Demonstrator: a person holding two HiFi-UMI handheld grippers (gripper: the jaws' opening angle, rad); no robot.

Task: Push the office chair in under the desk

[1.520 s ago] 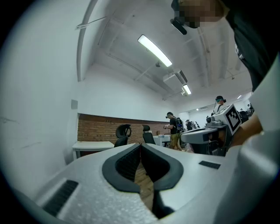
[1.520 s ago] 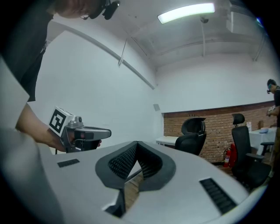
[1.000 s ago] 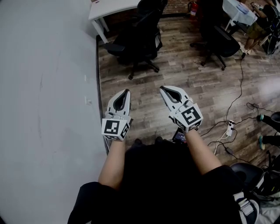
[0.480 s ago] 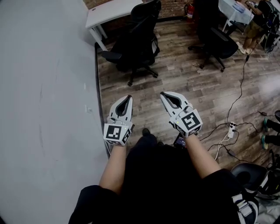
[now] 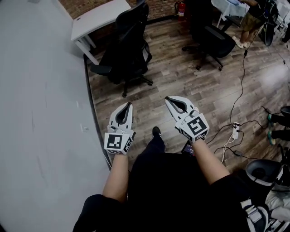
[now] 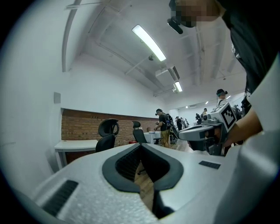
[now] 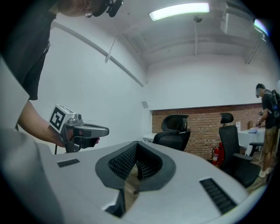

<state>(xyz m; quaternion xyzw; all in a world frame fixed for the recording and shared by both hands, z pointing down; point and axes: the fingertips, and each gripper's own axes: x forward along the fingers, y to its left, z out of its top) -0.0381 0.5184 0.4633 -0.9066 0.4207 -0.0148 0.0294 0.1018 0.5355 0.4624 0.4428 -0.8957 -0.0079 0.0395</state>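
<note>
Left gripper [image 5: 128, 104]: held at 7 o'clock in the head view, pointing toward 12 o'clock, above the wooden floor [image 5: 190, 84].
Left fingers [image 6: 87, 183]: closed together tip to tip, with nothing between them; only floor shows through the gap behind the tips.
Right gripper [image 5: 167, 99]: held at 5 o'clock in the head view, just beside the left gripper and apart from it, pointing toward 11 o'clock.
Right fingers [image 7: 197, 175]: closed together, holding nothing.
Office chair [image 5: 127, 45]: black, high-backed with a headrest, standing on the floor at 11 o'clock from both grippers and well apart from them. Its caster base rests on open floor.
Chair to table relation: the chair sits just beside the white table [image 5: 93, 19], on the table's 5 o'clock side in the head view. The pictures do not show whether the seat reaches under the top.
Table: white top on white legs, at 11 o'clock in the head view, set against the brick wall [image 6: 83, 127] and next to the white wall [image 5: 41, 99].
Second chair [image 5: 206, 31]: black, at 1 o'clock, well apart from the first.
Fire extinguisher [image 5: 181, 7]: red, at 12 o'clock, by the brick wall.
Power strip [image 5: 234, 132]: white, on the floor at 3 o'clock, with cables running from it.
Operator: a black shoe [image 5: 156, 131] shows on the floor between the two grippers.
Bystander [image 5: 251, 18]: stands at 2 o'clock, far from the chair.
</note>
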